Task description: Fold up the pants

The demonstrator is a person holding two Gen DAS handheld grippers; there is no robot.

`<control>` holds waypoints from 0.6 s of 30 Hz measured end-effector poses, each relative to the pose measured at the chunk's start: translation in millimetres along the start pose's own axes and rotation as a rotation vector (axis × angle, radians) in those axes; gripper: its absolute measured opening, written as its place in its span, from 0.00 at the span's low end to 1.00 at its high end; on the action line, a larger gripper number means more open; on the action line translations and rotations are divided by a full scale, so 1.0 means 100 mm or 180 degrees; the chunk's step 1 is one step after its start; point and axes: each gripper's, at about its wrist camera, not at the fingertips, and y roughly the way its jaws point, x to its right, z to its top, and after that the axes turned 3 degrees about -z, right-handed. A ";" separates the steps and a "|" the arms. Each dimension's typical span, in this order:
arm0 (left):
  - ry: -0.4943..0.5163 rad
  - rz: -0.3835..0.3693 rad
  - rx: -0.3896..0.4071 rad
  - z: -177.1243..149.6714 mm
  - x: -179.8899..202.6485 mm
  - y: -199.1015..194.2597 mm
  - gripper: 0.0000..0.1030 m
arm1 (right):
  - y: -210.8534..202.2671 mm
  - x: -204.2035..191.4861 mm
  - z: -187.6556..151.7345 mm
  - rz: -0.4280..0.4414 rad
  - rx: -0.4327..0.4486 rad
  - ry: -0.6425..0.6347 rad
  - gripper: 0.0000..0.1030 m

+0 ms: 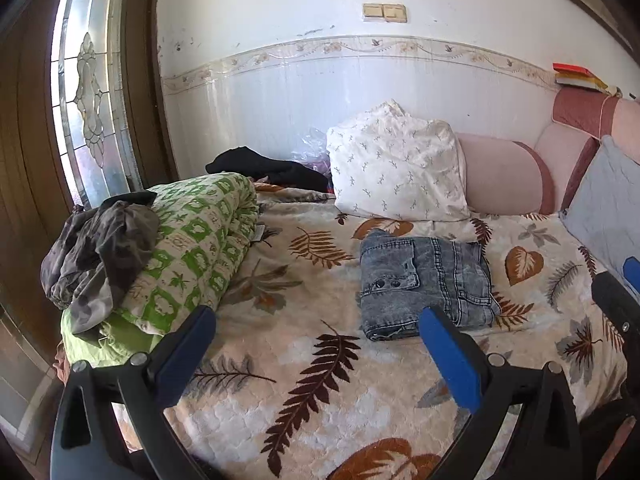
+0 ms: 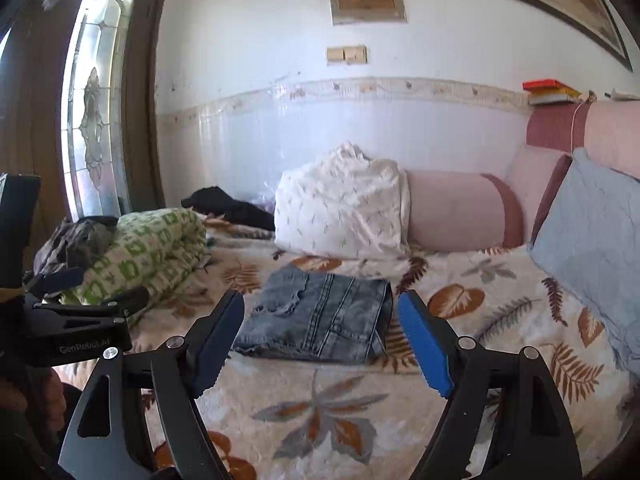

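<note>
Here, in the left wrist view, a wood door with a leaded glass pane (image 1: 86,92) fills the left edge. Just right of it, at centre left, a green-patterned rolled quilt (image 1: 192,248) carries a crumpled grey garment (image 1: 100,248) on its near end. Behind the roll a black cloth (image 1: 268,168) lies against the wall. The leaf-print blanket (image 1: 320,380) stretches bare across the lower middle of the frame. The left gripper (image 1: 316,320) hangs over it with its jaws spread wide and nothing between them. Right of centre, the folded pants (image 1: 426,284), a compact denim block, lie flat on the blanket, clear of the roll and just in front of the white pillow (image 1: 396,164). Pink cushions (image 1: 504,176) and a grey-blue pillow (image 1: 608,200) close off the right edge.

In the right wrist view, the right gripper (image 2: 322,304) is also spread, empty, with the pants seen between its fingers but beyond them, untouched. The left gripper's body shows at that frame's left edge.
</note>
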 end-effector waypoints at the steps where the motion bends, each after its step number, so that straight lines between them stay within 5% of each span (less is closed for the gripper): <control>1: -0.0005 0.0015 0.0003 0.00 0.00 -0.01 1.00 | -0.02 -0.01 0.00 -0.0016 0.0039 0.0000 0.77; 18: 0.0037 0.0155 -0.0154 -0.13 -0.02 0.20 1.00 | 0.22 0.06 -0.46 -0.0082 0.0052 0.0000 0.82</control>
